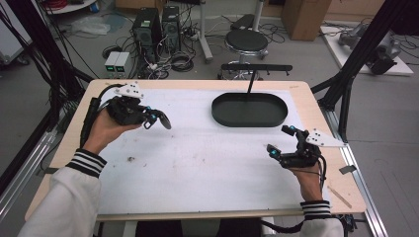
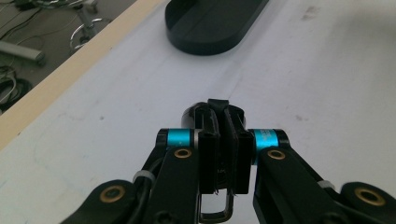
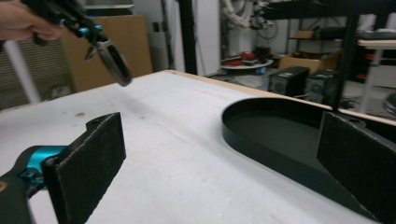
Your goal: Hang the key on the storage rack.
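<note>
A white mat (image 1: 197, 163) covers a pale wooden table, with a grey workshop floor, computer towers and a round stool beyond its far edge.

Nearest, at the lower right of the high view, the right gripper (image 1: 279, 138) hangs with its jaws spread wide and nothing between them. In the right gripper view its two flat pads frame bare mat.

At the middle left of the high view, the left gripper (image 1: 157, 118) is clamped tight on a small dark oval piece with a thin metal loop (image 1: 164, 121); what it is I cannot tell. The piece sticks out past the fingertips, clear above the mat, and its long axis slants toward the lower right of the frame, in line with the jaws.

Farther off, at the upper centre, a black oval plastic tray (image 1: 249, 123) lies empty, with its long axis running left to right across the frame. From the held piece it lies to the right and a little up the frame, well apart. The free hand is the nearer one, just below the tray's right end, but I judge the loaded hand must cross rightward to set the piece in.
</note>
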Demonstrator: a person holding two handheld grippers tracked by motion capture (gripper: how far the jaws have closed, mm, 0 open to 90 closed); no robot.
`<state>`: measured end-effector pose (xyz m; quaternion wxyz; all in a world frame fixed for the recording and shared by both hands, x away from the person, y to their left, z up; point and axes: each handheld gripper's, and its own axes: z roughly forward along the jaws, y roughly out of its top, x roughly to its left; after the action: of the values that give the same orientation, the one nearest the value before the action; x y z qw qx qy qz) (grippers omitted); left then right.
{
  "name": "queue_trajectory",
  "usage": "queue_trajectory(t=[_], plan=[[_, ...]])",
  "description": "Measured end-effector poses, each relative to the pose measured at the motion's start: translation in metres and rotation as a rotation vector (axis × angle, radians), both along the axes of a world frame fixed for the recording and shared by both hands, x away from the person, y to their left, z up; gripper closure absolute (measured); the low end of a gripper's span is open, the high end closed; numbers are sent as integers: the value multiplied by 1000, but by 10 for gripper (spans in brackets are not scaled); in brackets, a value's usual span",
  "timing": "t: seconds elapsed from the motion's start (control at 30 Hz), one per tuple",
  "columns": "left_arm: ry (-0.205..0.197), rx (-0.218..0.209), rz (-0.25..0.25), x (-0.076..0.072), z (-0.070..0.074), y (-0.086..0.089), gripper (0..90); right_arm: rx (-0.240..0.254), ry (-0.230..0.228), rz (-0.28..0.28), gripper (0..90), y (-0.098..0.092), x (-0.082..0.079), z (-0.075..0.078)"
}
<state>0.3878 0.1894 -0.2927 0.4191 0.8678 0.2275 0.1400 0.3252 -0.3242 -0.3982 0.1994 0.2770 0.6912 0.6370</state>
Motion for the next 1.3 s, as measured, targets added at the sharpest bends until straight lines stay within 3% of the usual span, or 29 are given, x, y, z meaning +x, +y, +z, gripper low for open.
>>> queue_trajectory(t=[0.13,0.3,0.53,0.73,1.03,1.3], plan=[[3,-39,-44,0,6,-11,849,-42,6,88,8,14,10,19],[10,-61,-106,1,7,-23,849,-54,11,168,8,27,16,30],[29,-100,-207,-1,7,-40,849,-71,10,221,8,42,26,43],[41,-121,-281,-6,7,-53,849,-121,10,304,8,60,31,50],[23,-146,-327,-11,18,-62,848,-224,12,434,8,97,39,58],[30,-135,-371,-15,19,-72,848,-258,14,495,8,117,44,63]])
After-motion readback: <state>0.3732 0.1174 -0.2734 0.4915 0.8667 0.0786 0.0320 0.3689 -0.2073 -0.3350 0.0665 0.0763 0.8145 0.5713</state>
